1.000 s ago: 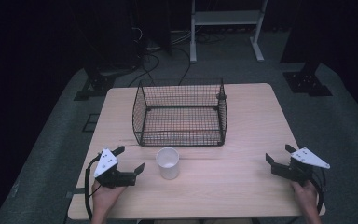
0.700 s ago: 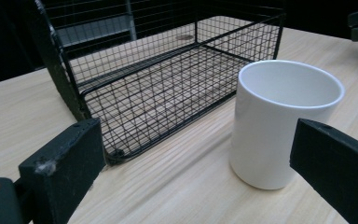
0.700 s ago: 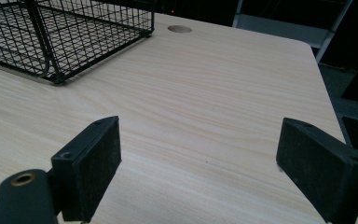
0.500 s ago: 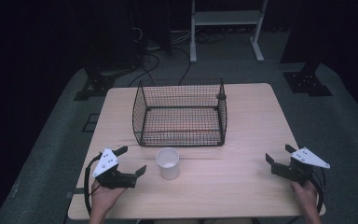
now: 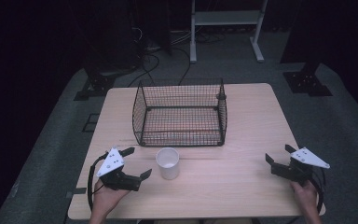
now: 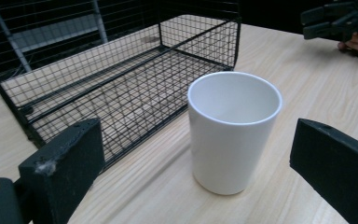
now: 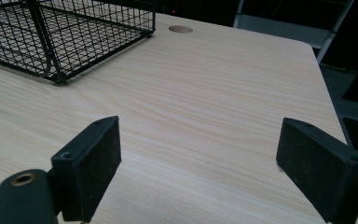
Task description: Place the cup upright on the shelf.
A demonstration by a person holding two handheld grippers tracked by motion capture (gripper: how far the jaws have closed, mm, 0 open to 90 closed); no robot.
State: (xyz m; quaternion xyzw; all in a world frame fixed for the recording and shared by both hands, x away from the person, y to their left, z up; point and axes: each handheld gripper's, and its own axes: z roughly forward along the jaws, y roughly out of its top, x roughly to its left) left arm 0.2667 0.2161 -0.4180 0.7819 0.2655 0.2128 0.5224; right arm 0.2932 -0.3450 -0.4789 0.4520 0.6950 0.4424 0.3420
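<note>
The left gripper rests low over the near left part of the table, held in the person's left hand, with its jaws spread wide and nothing between the pads. In the left gripper view the two black jaws rise at either lower corner, and the white cup stands upright just ahead of them, in line with the gap but not inside it, clear of both pads. From above, the cup sits just beyond the jaw tips, a little toward the table's middle, its open mouth up and its inside bare.

Beyond the cup, the black wire basket stands on the wood, its near wall close behind the cup without touching it; in the high view the basket fills the table's centre.

Well apart, at the near right edge, the right gripper is held in the right hand, jaws likewise wide apart and holding nothing. Its own view shows bare wood between the pads, with a corner of the basket farther off to its left
</note>
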